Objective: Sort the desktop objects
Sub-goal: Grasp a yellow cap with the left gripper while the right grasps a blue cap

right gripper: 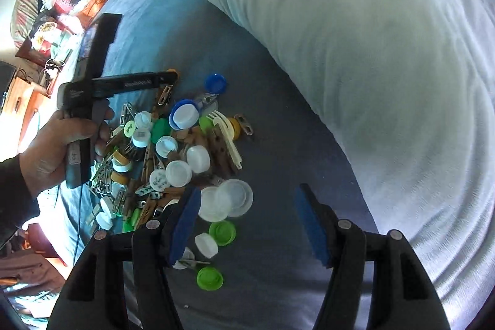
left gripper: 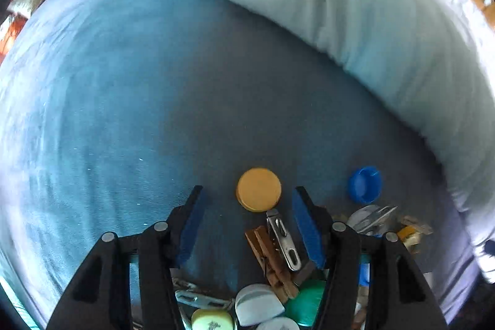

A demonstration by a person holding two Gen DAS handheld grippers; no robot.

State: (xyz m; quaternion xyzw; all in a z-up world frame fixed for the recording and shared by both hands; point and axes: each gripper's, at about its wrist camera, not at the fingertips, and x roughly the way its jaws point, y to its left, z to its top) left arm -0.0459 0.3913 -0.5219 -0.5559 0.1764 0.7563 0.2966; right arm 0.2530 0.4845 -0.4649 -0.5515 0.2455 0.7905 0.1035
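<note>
In the left wrist view my left gripper (left gripper: 247, 194) is open and empty above a blue bedsheet (left gripper: 123, 98). An orange cap (left gripper: 259, 189) lies just ahead between its fingertips. A blue cap (left gripper: 364, 184) lies to the right. A metal clip (left gripper: 283, 237) and wooden clothespins (left gripper: 269, 262) lie between the fingers. In the right wrist view my right gripper (right gripper: 247, 194) is open and empty beside a pile of caps, clothespins and clips (right gripper: 173, 144). Translucent white lids (right gripper: 227, 200) and green caps (right gripper: 222, 232) lie nearest. The left gripper (right gripper: 92, 88) hovers over the pile's left side.
A pale blue duvet (right gripper: 371, 51) is bunched along the right and far side of the bed. A white plastic fork (right gripper: 227, 132) lies in the pile. Cluttered furniture (right gripper: 62, 5) stands beyond the bed at the far left.
</note>
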